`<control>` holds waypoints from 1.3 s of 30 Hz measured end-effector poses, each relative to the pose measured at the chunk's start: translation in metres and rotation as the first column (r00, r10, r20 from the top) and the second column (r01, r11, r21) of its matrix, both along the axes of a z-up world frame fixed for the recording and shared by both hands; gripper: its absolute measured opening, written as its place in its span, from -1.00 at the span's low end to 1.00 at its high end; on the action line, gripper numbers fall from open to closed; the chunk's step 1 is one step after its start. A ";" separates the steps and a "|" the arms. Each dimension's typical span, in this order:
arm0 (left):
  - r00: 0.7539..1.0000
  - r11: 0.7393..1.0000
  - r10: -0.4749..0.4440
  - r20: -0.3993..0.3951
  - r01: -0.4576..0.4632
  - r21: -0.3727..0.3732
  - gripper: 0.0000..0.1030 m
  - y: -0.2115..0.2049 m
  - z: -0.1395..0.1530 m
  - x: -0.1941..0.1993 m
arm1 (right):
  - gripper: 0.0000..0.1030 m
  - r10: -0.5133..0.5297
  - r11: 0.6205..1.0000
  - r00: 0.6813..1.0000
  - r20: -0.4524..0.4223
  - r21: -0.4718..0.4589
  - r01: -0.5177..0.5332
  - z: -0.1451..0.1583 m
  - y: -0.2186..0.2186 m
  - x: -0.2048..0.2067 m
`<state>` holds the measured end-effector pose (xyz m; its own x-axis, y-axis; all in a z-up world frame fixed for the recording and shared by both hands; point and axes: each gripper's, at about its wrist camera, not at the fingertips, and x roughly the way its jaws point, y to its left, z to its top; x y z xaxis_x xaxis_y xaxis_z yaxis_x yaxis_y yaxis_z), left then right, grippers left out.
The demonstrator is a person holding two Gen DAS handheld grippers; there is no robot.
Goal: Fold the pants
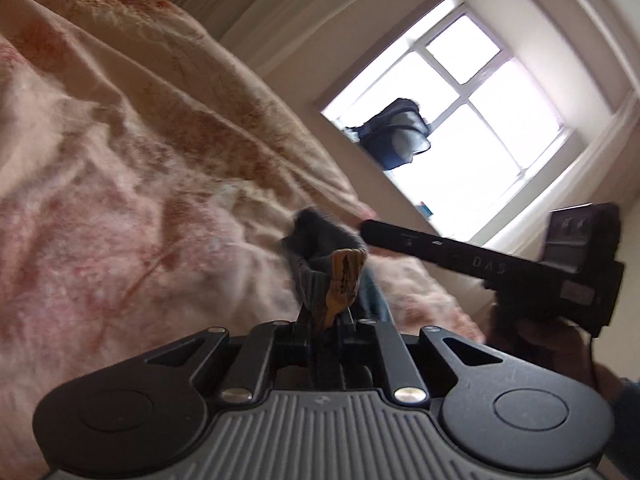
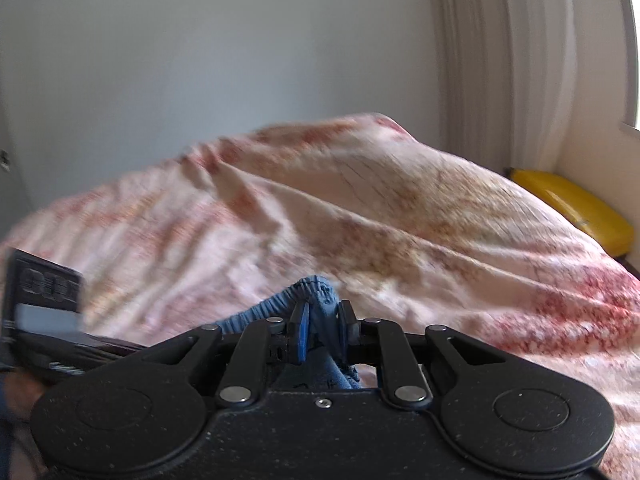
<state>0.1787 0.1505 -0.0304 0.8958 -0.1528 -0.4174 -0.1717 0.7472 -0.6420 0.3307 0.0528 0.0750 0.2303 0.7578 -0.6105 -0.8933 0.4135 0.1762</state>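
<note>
Left wrist view: my left gripper (image 1: 326, 312) is clamped on the blue denim pants (image 1: 310, 276) at the tan waistband patch, above the rumpled pink floral bedspread (image 1: 120, 200). My right gripper (image 2: 322, 332) pinches the same bunched blue pants (image 2: 320, 304).

You had two tools in play: the left tool (image 1: 326, 316), one, and the right tool (image 2: 322, 334), one, each with two fingers. There was one pair of pants (image 2: 320, 304), blue, with one brown label (image 1: 344, 276) showing at its waistband. One bed (image 2: 280, 208) lay under one pink patterned blanket (image 1: 120, 160). You had one window (image 1: 472, 108) ahead, and you could count four panes in it. One dark bag (image 1: 396, 134) stood on its sill. One yellow object (image 2: 576, 210) sat beside the bed.
</note>
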 end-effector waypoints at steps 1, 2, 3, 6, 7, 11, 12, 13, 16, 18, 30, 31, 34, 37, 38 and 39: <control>0.999 1.000 0.018 -0.037 -0.018 0.006 -0.80 0.000 -0.002 0.003 | -0.55 -0.051 0.998 0.998 0.020 -0.019 0.052 -0.002 0.000 -0.001; 0.998 1.000 0.029 -0.057 -0.029 -0.003 -0.80 0.002 -0.005 0.001 | -0.30 -0.106 0.993 0.993 0.054 -0.040 0.108 -0.003 -0.002 -0.003; 0.997 0.999 0.040 -0.068 -0.042 -0.019 -0.80 0.003 -0.008 0.001 | -0.15 -0.141 0.987 0.985 0.100 -0.059 0.147 -0.004 -0.006 -0.008; 0.995 0.998 0.062 -0.079 -0.065 -0.028 -0.80 0.003 -0.009 -0.003 | 0.00 -0.149 0.977 0.965 0.216 -0.117 0.177 -0.010 -0.020 -0.033; 0.994 0.997 0.067 -0.082 -0.069 -0.019 -0.80 0.002 -0.008 -0.003 | 0.00 -0.133 0.975 0.962 0.237 -0.146 0.170 -0.013 -0.024 -0.044; 0.993 0.997 0.080 -0.089 -0.081 0.000 -0.80 -0.002 -0.005 -0.004 | 0.13 -0.050 0.953 0.948 0.313 -0.270 0.139 -0.039 -0.035 -0.073; 0.992 0.997 0.083 -0.095 -0.083 0.002 -0.80 -0.001 -0.005 -0.003 | 0.13 -0.065 0.937 0.941 0.333 -0.305 0.173 -0.046 -0.035 -0.073; 0.992 0.997 0.082 -0.101 -0.082 0.003 -0.80 -0.002 -0.003 -0.004 | 0.13 -0.097 0.923 0.937 0.335 -0.323 0.211 -0.053 -0.038 -0.067; 0.990 0.996 0.085 -0.109 -0.085 0.004 -0.80 -0.002 -0.002 -0.005 | 0.31 -0.243 0.899 0.926 0.288 -0.292 0.326 -0.059 -0.059 -0.039; 0.990 0.996 0.087 -0.111 -0.086 0.012 -0.80 -0.003 -0.002 -0.005 | 0.26 -0.312 0.886 0.906 0.285 -0.258 0.386 -0.051 -0.066 -0.033; 0.990 0.997 0.082 -0.119 -0.081 0.014 -0.80 -0.002 -0.006 -0.005 | 0.40 -0.163 0.918 0.932 0.324 -0.295 0.264 -0.051 0.010 -0.027; 0.989 0.997 0.082 -0.119 -0.081 0.013 -0.80 -0.002 -0.007 -0.005 | 0.40 -0.182 0.899 0.919 0.350 -0.319 0.299 -0.056 0.013 -0.022; 0.989 0.997 0.081 -0.121 -0.081 0.004 -0.80 -0.001 -0.007 -0.005 | 0.40 -0.305 0.870 0.885 0.353 -0.276 0.409 -0.050 -0.002 -0.010; 0.989 0.997 0.078 -0.122 -0.080 -0.009 -0.80 0.001 -0.008 -0.005 | 0.46 -0.347 0.873 0.874 0.341 -0.222 0.434 -0.030 -0.025 -0.025; 0.989 0.997 0.079 -0.123 -0.080 -0.010 -0.80 0.002 -0.008 -0.005 | 0.59 -0.329 0.877 0.875 0.355 -0.230 0.422 -0.024 -0.032 -0.037; 0.989 0.997 0.079 -0.123 -0.081 -0.010 -0.80 0.002 -0.008 -0.006 | 0.62 -0.307 0.877 0.876 0.371 -0.247 0.412 -0.019 -0.038 -0.049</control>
